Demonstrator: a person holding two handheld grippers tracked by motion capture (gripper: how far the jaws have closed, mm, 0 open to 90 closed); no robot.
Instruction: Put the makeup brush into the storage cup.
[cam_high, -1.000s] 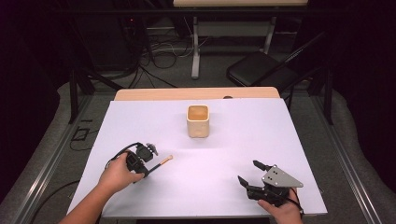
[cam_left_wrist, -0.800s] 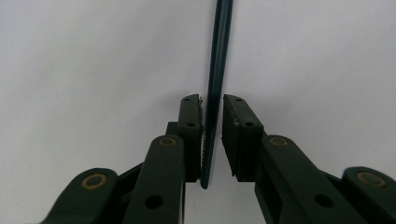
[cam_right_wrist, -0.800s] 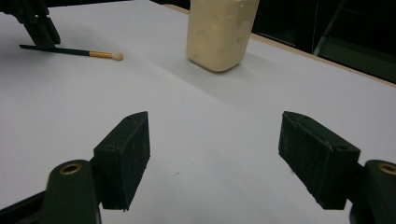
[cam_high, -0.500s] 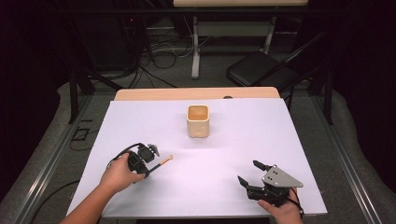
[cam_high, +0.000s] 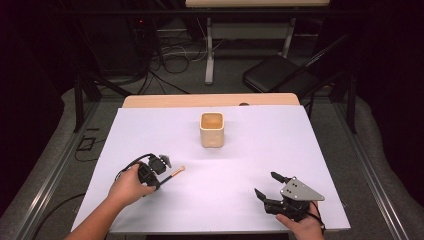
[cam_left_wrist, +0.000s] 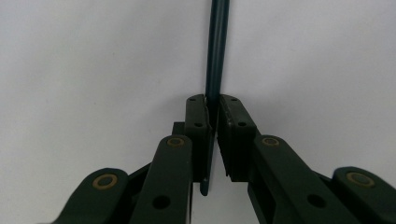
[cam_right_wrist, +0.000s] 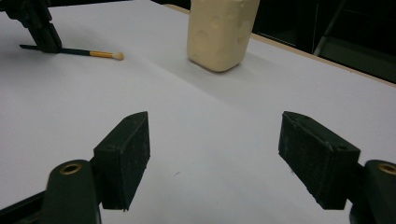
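Brush (cam_high: 174, 173) lay on the white desk (cam_high: 240, 170) at lower left of the high view, dark handle clamped in the left claw (cam_high: 161, 170), whose jaws had just been closing on it; tan tip stuck out to the right. Right claw (cam_high: 266, 189) sat at lower right, jaws wide apart, holding nothing. Cream cup (cam_high: 212, 130) stood upright at center, well apart from both.
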